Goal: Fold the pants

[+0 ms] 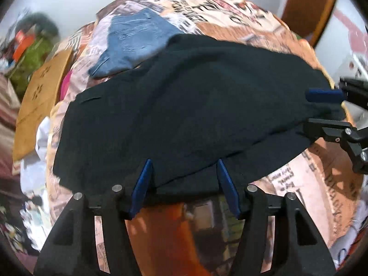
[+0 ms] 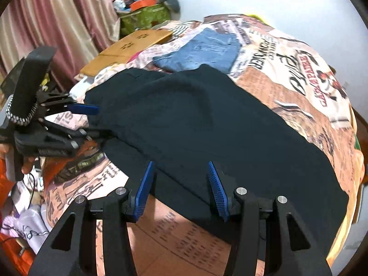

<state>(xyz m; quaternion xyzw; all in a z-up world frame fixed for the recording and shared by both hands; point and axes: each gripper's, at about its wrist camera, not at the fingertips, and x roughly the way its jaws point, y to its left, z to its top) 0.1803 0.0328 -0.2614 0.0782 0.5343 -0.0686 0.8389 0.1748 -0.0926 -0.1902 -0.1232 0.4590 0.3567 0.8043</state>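
Left wrist view: the left gripper (image 1: 184,172) stands open at the near hem of the dark pants (image 1: 184,105), mid-frame on a printed bedspread (image 1: 310,184); folded jeans (image 1: 135,43) upper left

Right wrist view: the right gripper (image 2: 180,174) also gapes over the pants' edge, seemingly clamping nothing; curtain (image 2: 57,18) upper left

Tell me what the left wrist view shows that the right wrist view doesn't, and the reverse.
Only the left wrist view: the right tongs from the side at the black pants' right end, and a curved wooden frame beyond the bed.
Only the right wrist view: pink curtains, and the left tongs with the hand holding them.
Both: black pants across a printed bedspread, folded jeans behind, a cardboard box, and open tongs over the pants' near edge.
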